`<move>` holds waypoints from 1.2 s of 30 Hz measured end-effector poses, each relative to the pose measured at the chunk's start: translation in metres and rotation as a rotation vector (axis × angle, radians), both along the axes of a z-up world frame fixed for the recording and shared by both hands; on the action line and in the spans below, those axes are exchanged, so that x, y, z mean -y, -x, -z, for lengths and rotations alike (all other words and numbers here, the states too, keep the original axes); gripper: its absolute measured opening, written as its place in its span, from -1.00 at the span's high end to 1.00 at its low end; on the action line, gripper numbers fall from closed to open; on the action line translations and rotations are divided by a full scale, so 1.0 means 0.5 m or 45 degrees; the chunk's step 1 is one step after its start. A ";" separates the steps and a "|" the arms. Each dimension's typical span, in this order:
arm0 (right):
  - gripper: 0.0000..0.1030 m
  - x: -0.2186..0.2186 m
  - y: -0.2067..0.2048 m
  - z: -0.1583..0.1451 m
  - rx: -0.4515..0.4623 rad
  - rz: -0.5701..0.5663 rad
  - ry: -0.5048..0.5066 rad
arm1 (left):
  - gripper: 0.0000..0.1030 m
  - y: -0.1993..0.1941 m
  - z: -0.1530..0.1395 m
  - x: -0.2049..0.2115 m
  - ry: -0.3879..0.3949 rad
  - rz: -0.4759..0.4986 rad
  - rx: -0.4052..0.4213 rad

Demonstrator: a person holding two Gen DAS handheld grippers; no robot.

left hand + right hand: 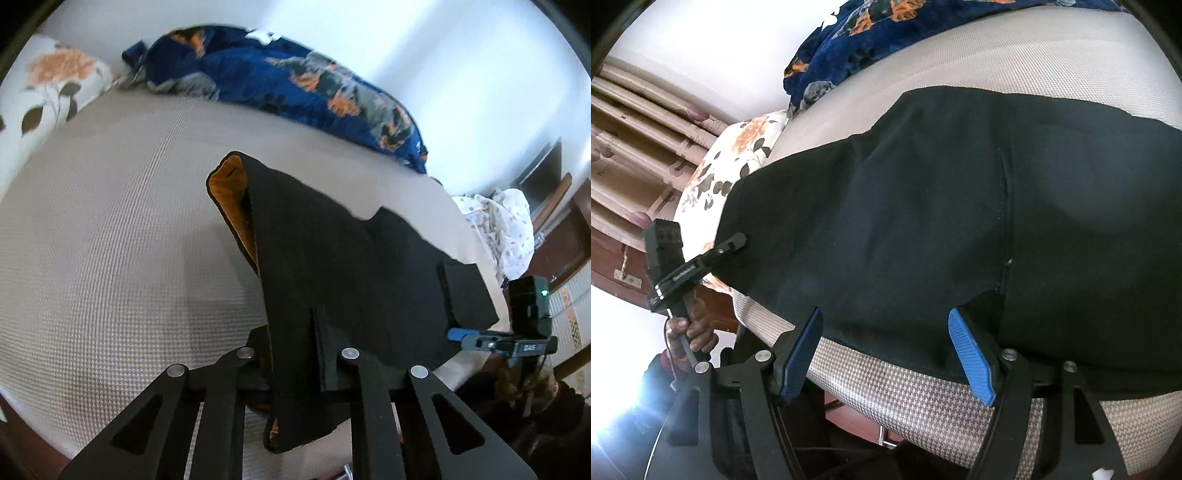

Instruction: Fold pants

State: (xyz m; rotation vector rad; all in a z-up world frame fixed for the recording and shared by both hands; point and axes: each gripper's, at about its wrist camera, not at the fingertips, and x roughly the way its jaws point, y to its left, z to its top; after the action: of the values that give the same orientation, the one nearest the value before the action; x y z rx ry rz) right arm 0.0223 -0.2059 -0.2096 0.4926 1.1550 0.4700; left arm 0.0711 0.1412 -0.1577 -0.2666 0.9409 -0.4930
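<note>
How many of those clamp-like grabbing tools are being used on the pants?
2. The right gripper hangs open at the near edge of the black pants. The left gripper grips their far-left end; its own camera shows cloth draped over it.

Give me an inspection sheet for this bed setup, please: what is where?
Surface: bed in a beige woven cover.
Job's things: pants, black, partly lifted, orange lining showing.
Clutter: blue floral blanket, floral pillow, white patterned cloth.
Grippers: left gripper shut on the pants' edge; right gripper open at the near hem.
Cables: thin lead below the left gripper's handle.
Surroundings: curtains, white wall.
</note>
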 end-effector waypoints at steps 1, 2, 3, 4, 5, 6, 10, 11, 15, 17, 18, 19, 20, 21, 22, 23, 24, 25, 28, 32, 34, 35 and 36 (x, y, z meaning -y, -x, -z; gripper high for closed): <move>-0.32 0.001 0.000 0.000 0.000 0.001 -0.002 | 0.73 0.005 -0.009 0.004 0.003 0.004 0.013; -0.32 0.001 -0.001 0.001 0.000 0.001 -0.005 | 0.74 0.010 -0.019 0.010 0.009 0.010 0.030; -0.32 0.001 -0.001 0.001 -0.001 0.001 -0.007 | 0.74 0.015 -0.029 0.016 0.015 0.020 0.046; -0.32 0.002 -0.001 0.001 0.000 0.002 -0.008 | 0.74 0.017 -0.038 0.026 0.019 0.030 0.056; -0.32 0.002 -0.001 0.000 0.000 0.003 -0.010 | 0.74 0.019 -0.046 0.033 0.023 0.041 0.066; -0.32 0.003 -0.001 0.000 0.000 0.004 -0.012 | 0.74 0.022 -0.054 0.044 0.028 0.054 0.078; -0.33 0.009 0.000 -0.002 0.004 0.009 -0.027 | 0.74 0.027 -0.084 0.088 0.055 0.101 0.108; -0.33 0.011 0.000 -0.005 0.010 0.015 -0.031 | 0.74 0.028 -0.089 0.100 0.059 0.115 0.115; -0.35 0.032 0.000 -0.026 0.064 0.057 -0.099 | 0.74 0.032 -0.109 0.153 0.094 0.182 0.136; -0.36 0.045 0.000 -0.033 0.073 0.083 -0.180 | 0.74 0.033 -0.114 0.187 0.104 0.223 0.144; -0.36 0.053 0.000 -0.037 0.077 0.097 -0.222 | 0.74 0.032 -0.116 0.204 0.106 0.240 0.148; -0.36 0.061 0.000 -0.039 0.080 0.113 -0.266 | 0.74 0.030 -0.117 0.226 0.112 0.264 0.149; -0.36 0.071 -0.001 -0.041 0.081 0.134 -0.322 | 0.74 0.028 -0.117 0.242 0.119 0.279 0.148; -0.36 0.075 -0.001 -0.042 0.080 0.145 -0.349 | 0.74 0.023 -0.117 0.256 0.124 0.289 0.148; -0.36 0.081 -0.001 -0.044 0.080 0.159 -0.386 | 0.74 0.020 -0.117 0.272 0.129 0.301 0.147; -0.36 0.088 -0.002 -0.046 0.080 0.171 -0.420 | 0.74 0.016 -0.117 0.286 0.135 0.313 0.143; -0.36 0.093 -0.004 -0.047 0.081 0.182 -0.446 | 0.74 0.011 -0.116 0.302 0.142 0.323 0.136; -0.36 0.102 -0.007 -0.049 0.081 0.194 -0.486 | 0.74 0.005 -0.114 0.318 0.151 0.331 0.129; -0.36 0.125 -0.017 -0.052 0.078 0.225 -0.595 | 0.74 -0.013 -0.107 0.360 0.174 0.360 0.101; -0.37 0.171 -0.038 -0.047 0.049 0.293 -0.752 | 0.74 -0.028 -0.095 0.418 0.179 0.401 0.067; -0.38 0.187 -0.049 -0.045 0.037 0.310 -0.775 | 0.74 -0.030 -0.093 0.444 0.182 0.423 0.057; -0.38 0.194 -0.055 -0.046 0.036 0.315 -0.779 | 0.74 -0.030 -0.092 0.455 0.184 0.432 0.054; -0.38 0.200 -0.059 -0.047 0.034 0.311 -0.778 | 0.74 -0.029 -0.090 0.468 0.181 0.441 0.052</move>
State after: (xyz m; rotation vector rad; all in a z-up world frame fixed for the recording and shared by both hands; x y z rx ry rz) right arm 0.0520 -0.3059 -0.1863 1.1388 0.8965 0.6122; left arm 0.0858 -0.0928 -0.1126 -0.2209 0.9175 -0.8828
